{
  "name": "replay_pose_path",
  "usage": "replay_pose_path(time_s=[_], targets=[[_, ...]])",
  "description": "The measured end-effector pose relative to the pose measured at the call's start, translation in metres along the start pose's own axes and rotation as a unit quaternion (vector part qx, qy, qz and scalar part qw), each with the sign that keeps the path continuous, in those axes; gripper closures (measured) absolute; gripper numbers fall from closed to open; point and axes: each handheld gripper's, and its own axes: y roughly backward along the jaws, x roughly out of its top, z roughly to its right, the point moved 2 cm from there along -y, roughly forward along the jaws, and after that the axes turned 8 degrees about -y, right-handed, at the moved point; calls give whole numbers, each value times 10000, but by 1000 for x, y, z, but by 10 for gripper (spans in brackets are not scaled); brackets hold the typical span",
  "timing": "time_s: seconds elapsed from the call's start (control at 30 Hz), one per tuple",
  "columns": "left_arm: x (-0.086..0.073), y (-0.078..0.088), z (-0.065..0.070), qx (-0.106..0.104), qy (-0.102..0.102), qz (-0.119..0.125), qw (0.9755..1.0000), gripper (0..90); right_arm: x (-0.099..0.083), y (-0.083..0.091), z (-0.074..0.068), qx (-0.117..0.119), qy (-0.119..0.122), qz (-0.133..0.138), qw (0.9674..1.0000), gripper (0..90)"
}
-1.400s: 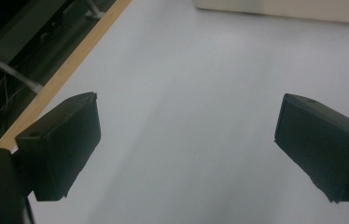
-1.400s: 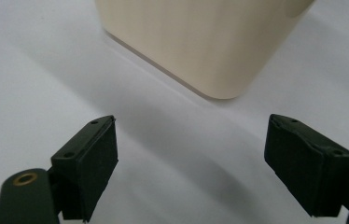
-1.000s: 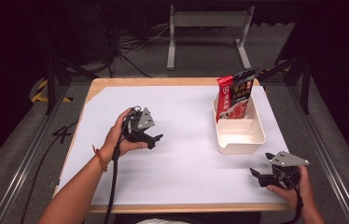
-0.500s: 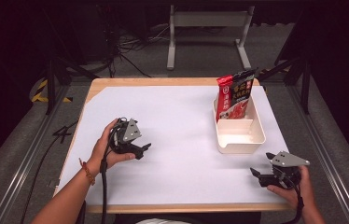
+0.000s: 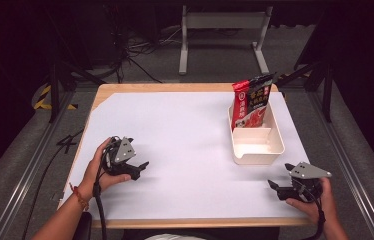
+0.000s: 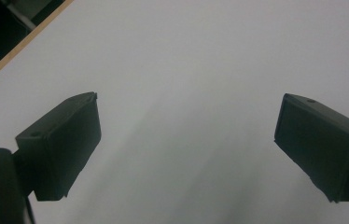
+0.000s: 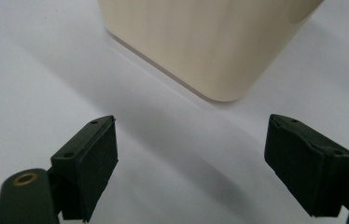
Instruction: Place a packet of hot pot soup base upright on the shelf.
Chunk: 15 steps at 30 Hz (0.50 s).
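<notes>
On the table (image 5: pixel 185 125) sits one cream bin (image 5: pixel 256 146) holding one red snack bag (image 5: pixel 250 102), while two claws, left (image 5: pixel 139 169) and right (image 5: pixel 277 186), gape wide, empty.

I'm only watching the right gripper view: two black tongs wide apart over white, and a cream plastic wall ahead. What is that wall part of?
Observer: A cream rectangular plastic bin on the white-covered wooden table, beyond the right tongs.
Operator: Anything inside it?
Observer: Yes, a red and black snack bag stands upright at its far end; the near part looks empty.
Operator: Where is the other hand?
Observer: Near the table's left edge, holding the left tongs, which point toward the middle.
Operator: Are those holding anything?
Observer: No. In the left gripper view they are open over bare white surface.
</notes>
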Motion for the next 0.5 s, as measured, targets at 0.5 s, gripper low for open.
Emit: replay_pose_path(time_s=[0.5], targets=[[-51, 29, 2, 111, 648, -119, 9978, 77, 0, 0, 0, 17, 12, -8, 10000, 167]])
